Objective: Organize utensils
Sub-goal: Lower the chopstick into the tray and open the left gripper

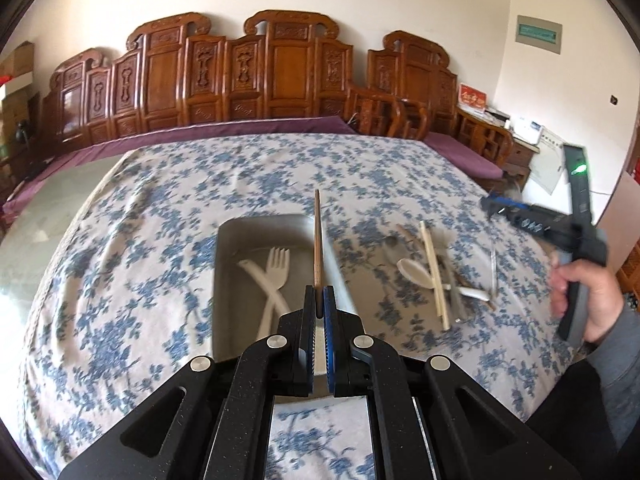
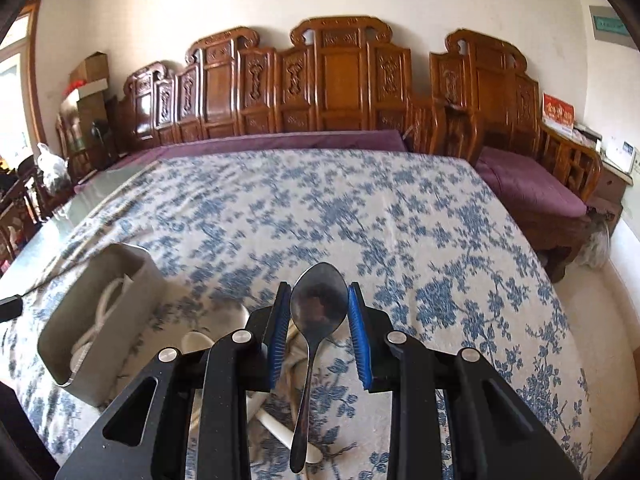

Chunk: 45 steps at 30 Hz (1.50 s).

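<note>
1. A carved wooden bench [image 1: 280, 76] with purple cushions stands against the cream wall behind a table under a blue-and-white floral tablecloth [image 1: 160, 208].
2. A grey rectangular tray [image 1: 228, 240] sits on the cloth toward the near edge of the table; inside it lie a white plastic fork [image 1: 276, 268] and another white utensil crossed beneath it.
3. The left gripper [image 1: 319, 300] is clenched on the lower end of a brown wooden chopstick [image 1: 318, 236] — the stick points away from the camera, over the right side of the tray.
4. To the right of the tray, a loose pile of utensils rests on the cloth: a white ceramic spoon [image 1: 416, 272], pale chopsticks [image 1: 434, 276] and blurred metal pieces.
5. In the left wrist view the right gripper [image 1: 490, 204] is above that pile, held by the right hand [image 1: 588, 296].
6. From the right wrist view, the right gripper [image 2: 319, 312] holds a metal spoon [image 2: 318, 304] — its blue pads press the two sides of the bowl, the handle hanging toward the camera.
7. The tray [image 2: 132, 276] lies to its left.
</note>
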Motion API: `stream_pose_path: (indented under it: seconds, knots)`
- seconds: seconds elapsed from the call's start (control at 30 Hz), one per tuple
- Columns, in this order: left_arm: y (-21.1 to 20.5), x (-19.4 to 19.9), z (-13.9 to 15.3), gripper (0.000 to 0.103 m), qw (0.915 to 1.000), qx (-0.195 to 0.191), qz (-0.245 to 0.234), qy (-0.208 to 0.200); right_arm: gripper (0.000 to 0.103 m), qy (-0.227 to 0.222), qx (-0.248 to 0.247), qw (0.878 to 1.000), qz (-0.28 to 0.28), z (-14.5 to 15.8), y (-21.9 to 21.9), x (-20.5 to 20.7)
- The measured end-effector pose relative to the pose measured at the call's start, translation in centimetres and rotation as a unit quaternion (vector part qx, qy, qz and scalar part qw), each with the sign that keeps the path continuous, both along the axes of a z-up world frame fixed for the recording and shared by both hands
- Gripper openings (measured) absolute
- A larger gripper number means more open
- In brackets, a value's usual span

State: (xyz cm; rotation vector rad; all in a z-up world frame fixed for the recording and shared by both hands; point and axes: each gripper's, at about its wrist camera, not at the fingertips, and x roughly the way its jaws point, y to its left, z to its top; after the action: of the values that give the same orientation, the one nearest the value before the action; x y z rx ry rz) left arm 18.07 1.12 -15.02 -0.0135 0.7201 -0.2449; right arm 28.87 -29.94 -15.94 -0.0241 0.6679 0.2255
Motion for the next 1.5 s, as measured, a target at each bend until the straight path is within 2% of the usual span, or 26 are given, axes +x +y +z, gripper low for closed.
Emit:
stream_pose_path:
  seconds: [0.27,0.77,1.33,1.37,1.47,1.5]
  knots:
    - [1.2,0.9,-2.4,0.003,0.9985,0.027,0.025,0.041,0.031,-0.029,0.009,0.999,0.028,2.0,1.9,-1.6]
    - [2.1,-1.2,-2.5,0.003,0.9977,0.017,0.024,0.06,0.031,-0.029,-0.002,0.997,0.067,1.8,5.0,-2.7]
    - [2.8,0.9,-3.8,0.003,0.996,0.017,0.041,0.078,0.031,-0.023,0.01,0.993,0.114,2.5,8.3,-4.3]
    - [2.8,0.9,-3.8,0.006,0.9959,0.02,0.042,0.078,0.031,-0.023,0.01,0.993,0.118,2.6,8.6,-4.5]
    - [2.9,0.8,-3.6,0.022,0.9962,0.024,0.044,0.072,0.031,-0.022,0.008,0.991,0.133,2.9,10.0,-4.9]
    - [3.0,0.9,-3.4,0.024,0.9963,0.022,0.045,0.069,0.031,-0.023,0.007,0.99,0.137,3.1,10.5,-5.0]
